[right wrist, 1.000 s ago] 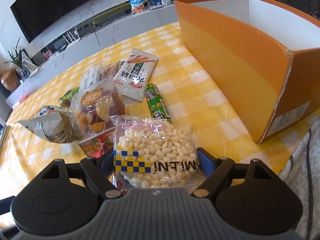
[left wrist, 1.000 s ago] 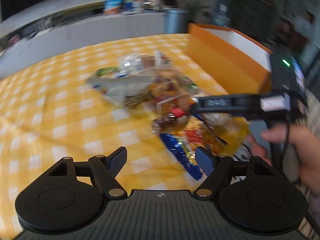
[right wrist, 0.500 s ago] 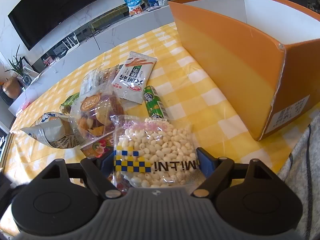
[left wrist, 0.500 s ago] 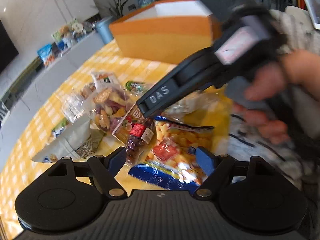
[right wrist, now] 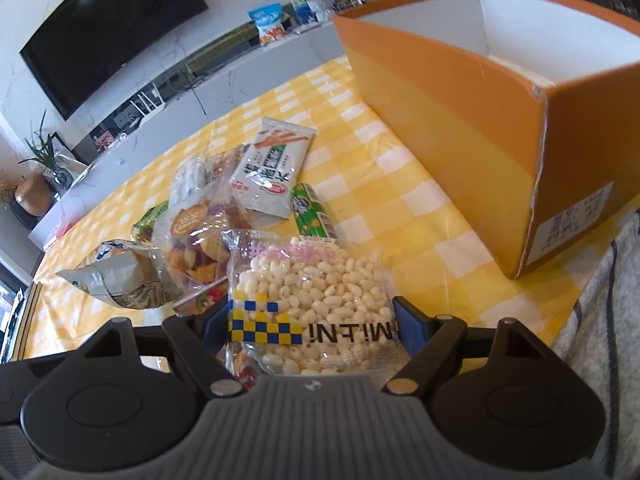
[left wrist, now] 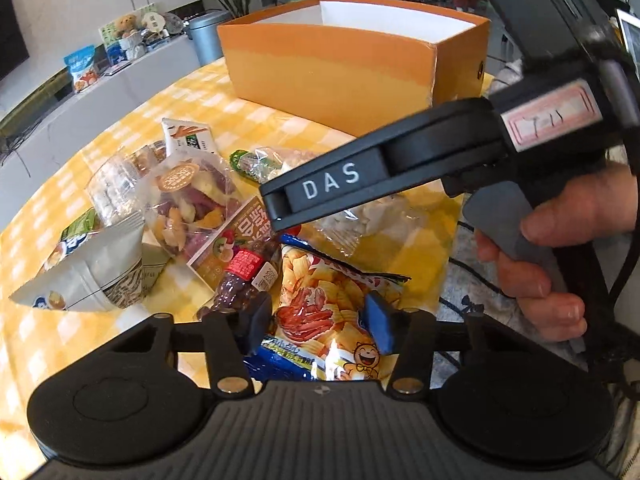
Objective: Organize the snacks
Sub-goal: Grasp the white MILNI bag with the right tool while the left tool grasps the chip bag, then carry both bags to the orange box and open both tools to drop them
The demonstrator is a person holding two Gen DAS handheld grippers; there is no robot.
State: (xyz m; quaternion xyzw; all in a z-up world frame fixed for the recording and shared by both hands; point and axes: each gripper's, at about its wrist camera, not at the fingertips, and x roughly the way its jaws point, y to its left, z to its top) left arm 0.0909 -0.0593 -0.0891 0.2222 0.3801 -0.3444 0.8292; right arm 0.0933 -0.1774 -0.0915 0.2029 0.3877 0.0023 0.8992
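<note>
Now the left gripper (left wrist: pixel 318 326), its jaws having just been closing, pinches a crinkly chip bag (left wrist: pixel 332 300) lying well in front of the tall orange cardboard box (right wrist: pixel 472 120). Nearer that box, the right gripper (right wrist: pixel 308 328) clamps a clear puffed-grain packet (right wrist: pixel 308 300).

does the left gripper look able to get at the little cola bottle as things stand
Probably not straight away: the left gripper is already shut on the chip bag, jaws just closed. The cola bottle lies uncovered beside its finger.

snack bags (left wrist: pixel 192 208) heaped on table (right wrist: pixel 400 184), open box (right wrist: pixel 460 120) behind them to the right
</note>
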